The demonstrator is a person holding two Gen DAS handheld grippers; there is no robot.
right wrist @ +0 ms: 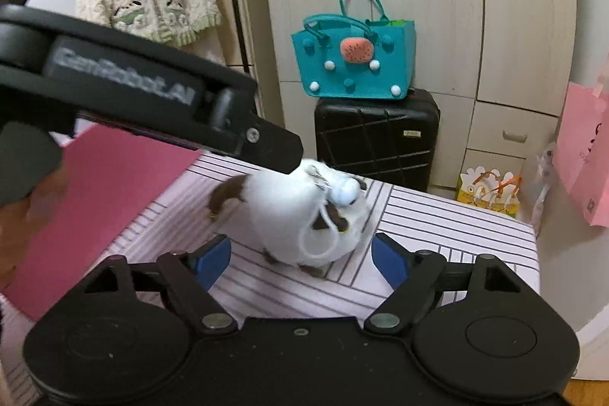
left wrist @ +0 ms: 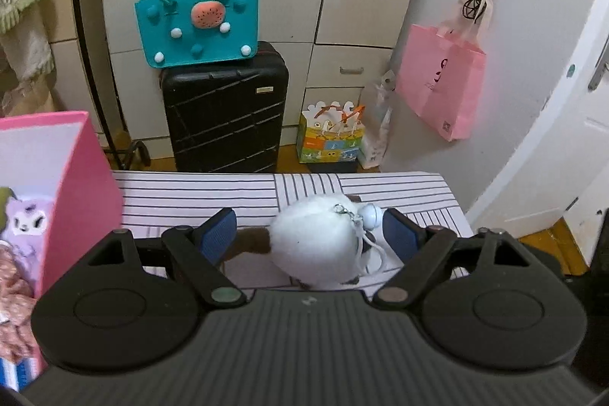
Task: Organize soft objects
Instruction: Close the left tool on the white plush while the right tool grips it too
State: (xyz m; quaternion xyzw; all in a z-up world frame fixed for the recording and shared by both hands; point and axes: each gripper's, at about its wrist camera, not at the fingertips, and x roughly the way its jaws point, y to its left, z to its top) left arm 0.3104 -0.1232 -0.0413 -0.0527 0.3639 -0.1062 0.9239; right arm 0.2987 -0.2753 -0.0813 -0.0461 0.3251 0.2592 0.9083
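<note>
Both grippers stand with fingers apart around the fluffy white plush toy [left wrist: 319,242], which lies on the striped cloth [left wrist: 198,195]: the left gripper [left wrist: 311,234] and the right gripper [right wrist: 300,255], with ribbed blue pads [right wrist: 213,257]. On the left gripper's side reads "GenRobot.AI". At the left stands a pink box [left wrist: 82,174] holding soft toys. Far behind, a teal felt bag [left wrist: 200,21] sits on a hard black suitcase [left wrist: 224,117].
</note>
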